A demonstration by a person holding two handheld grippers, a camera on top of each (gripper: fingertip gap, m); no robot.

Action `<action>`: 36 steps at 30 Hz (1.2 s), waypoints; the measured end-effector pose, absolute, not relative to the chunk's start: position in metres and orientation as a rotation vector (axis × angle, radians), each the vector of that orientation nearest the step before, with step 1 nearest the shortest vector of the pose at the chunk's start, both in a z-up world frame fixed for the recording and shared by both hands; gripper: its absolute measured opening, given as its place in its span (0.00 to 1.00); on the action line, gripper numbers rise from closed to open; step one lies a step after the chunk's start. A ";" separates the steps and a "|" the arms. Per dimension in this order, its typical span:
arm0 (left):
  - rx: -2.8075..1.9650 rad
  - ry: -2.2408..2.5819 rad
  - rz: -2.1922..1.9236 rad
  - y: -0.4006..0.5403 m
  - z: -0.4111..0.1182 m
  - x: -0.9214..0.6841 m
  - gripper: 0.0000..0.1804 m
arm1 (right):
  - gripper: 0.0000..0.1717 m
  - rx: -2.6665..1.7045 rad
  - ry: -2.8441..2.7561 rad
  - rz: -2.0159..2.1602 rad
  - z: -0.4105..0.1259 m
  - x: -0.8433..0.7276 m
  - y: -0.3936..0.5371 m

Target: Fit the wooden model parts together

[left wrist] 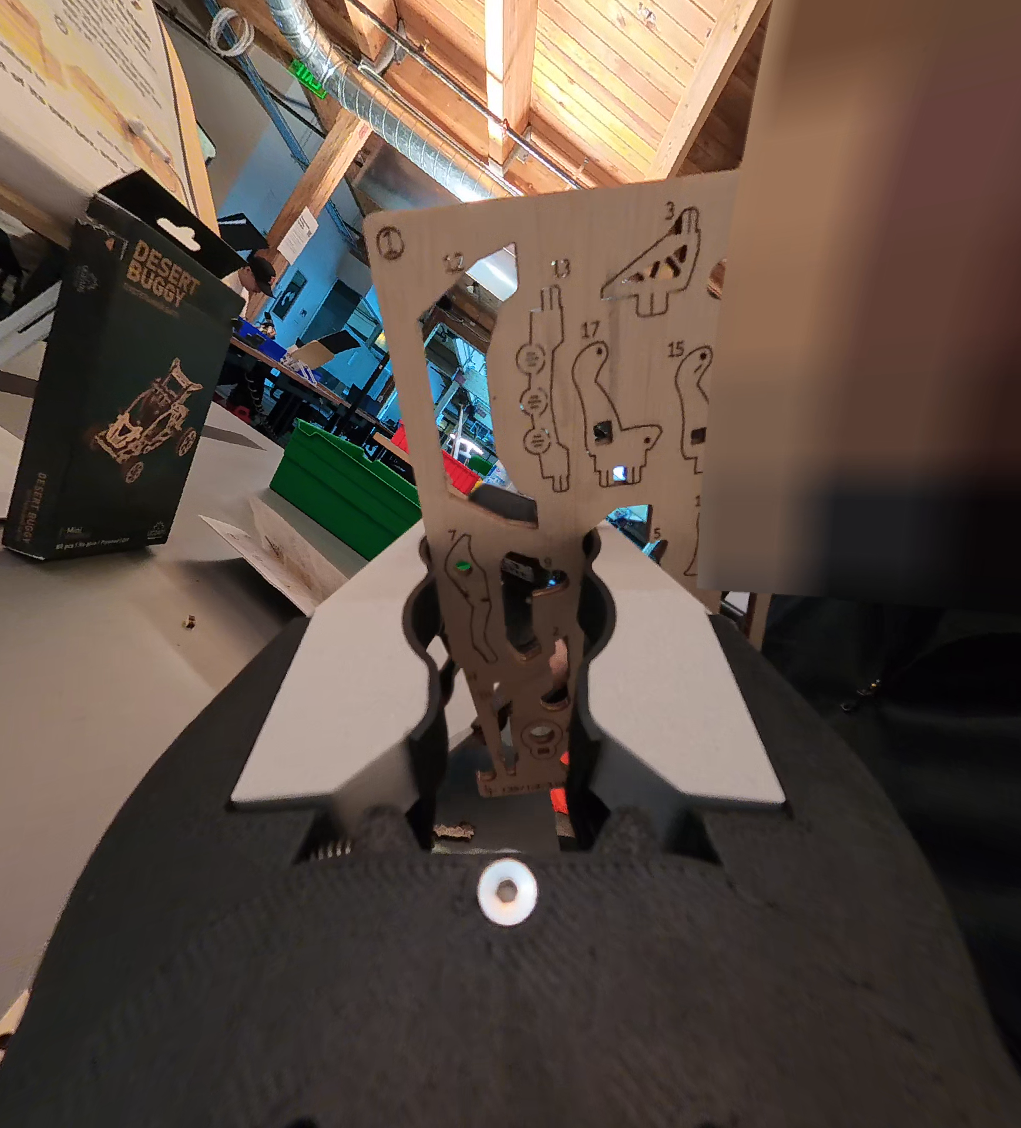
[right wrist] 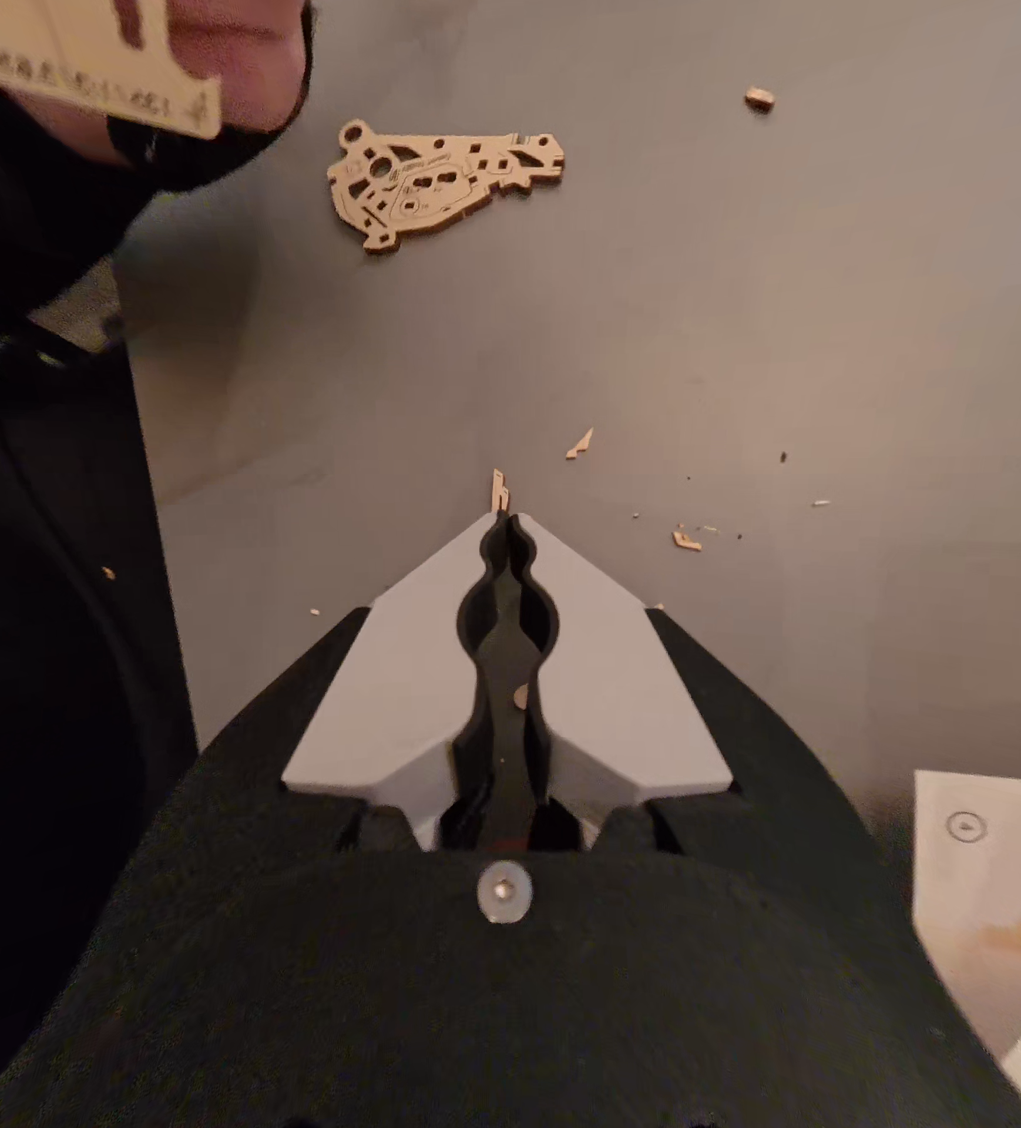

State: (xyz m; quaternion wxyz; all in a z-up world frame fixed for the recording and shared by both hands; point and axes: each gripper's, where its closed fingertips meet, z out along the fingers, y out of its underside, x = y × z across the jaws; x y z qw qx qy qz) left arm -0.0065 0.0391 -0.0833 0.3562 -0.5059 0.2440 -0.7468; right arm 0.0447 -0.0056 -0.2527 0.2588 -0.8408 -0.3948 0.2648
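Observation:
My left gripper (left wrist: 505, 549) is shut on a thin wooden sheet (left wrist: 557, 342) of laser-cut numbered model parts. It holds the sheet upright by its narrow lower strip, and several part shapes are punched out of it. The sheet's lower edge (right wrist: 87, 79) also shows at the top left of the right wrist view. My right gripper (right wrist: 505, 519) is shut on a small wooden piece (right wrist: 499, 491) that sticks out past its tips, low over the grey table (right wrist: 740, 305). A flat cut-out wooden part (right wrist: 444, 183) lies on the table ahead of it.
A dark model-kit box (left wrist: 123, 390) stands at the left, with a folded instruction sheet (left wrist: 282, 549) and a green bin (left wrist: 343, 482) behind. Wood scraps (right wrist: 686, 541) dot the table. White paper (right wrist: 996, 915) lies at the right. A dark sleeve (right wrist: 38, 488) fills the left. The left gripper's tips are roughly 20 centimetres from the right gripper's.

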 end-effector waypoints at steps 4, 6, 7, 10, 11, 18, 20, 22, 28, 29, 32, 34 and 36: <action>-1.307 0.629 -1.942 0.038 -0.085 -0.004 0.22 | 0.00 -2.307 -1.028 0.774 -0.251 0.043 -0.005; -1.299 0.626 -1.951 0.037 -0.084 -0.005 0.22 | 0.00 -2.253 -0.940 0.870 -0.232 0.044 -0.003; -1.298 0.621 -1.951 0.038 -0.084 -0.006 0.22 | 0.00 -2.222 -0.902 0.892 -0.220 0.048 -0.001; -1.255 0.594 -2.006 0.037 -0.079 -0.008 0.22 | 0.01 -2.160 -0.897 0.818 -0.196 0.065 0.003; -1.236 0.583 -2.032 0.036 -0.077 -0.008 0.22 | 0.01 -2.114 -0.898 0.806 -0.184 0.068 0.003; -0.976 0.468 -2.287 0.026 -0.057 -0.010 0.23 | 0.06 -1.856 -0.867 0.856 -0.118 0.050 -0.011; -0.886 0.435 -2.347 0.023 -0.051 -0.012 0.22 | 0.09 -1.830 -0.835 0.950 -0.112 0.036 -0.019; -0.846 0.437 -2.375 0.020 -0.048 -0.008 0.22 | 0.12 -1.806 -0.773 1.086 -0.108 0.023 -0.024; -0.750 0.472 -2.418 0.010 -0.035 -0.002 0.22 | 0.20 -1.760 -0.627 1.480 -0.106 0.002 -0.036; -0.742 0.485 -2.424 0.007 -0.034 0.000 0.23 | 0.20 -1.736 -0.604 1.547 -0.103 -0.001 -0.038; -0.727 0.534 -2.450 -0.003 -0.028 0.007 0.22 | 0.15 -1.647 -0.560 1.763 -0.093 -0.008 -0.047; -0.697 0.579 -2.483 -0.012 -0.020 0.007 0.23 | 0.08 -1.579 -0.541 1.871 -0.087 -0.011 -0.053; -0.682 0.624 -2.503 -0.020 -0.014 0.008 0.23 | 0.05 -1.489 -0.550 1.964 -0.079 -0.013 -0.063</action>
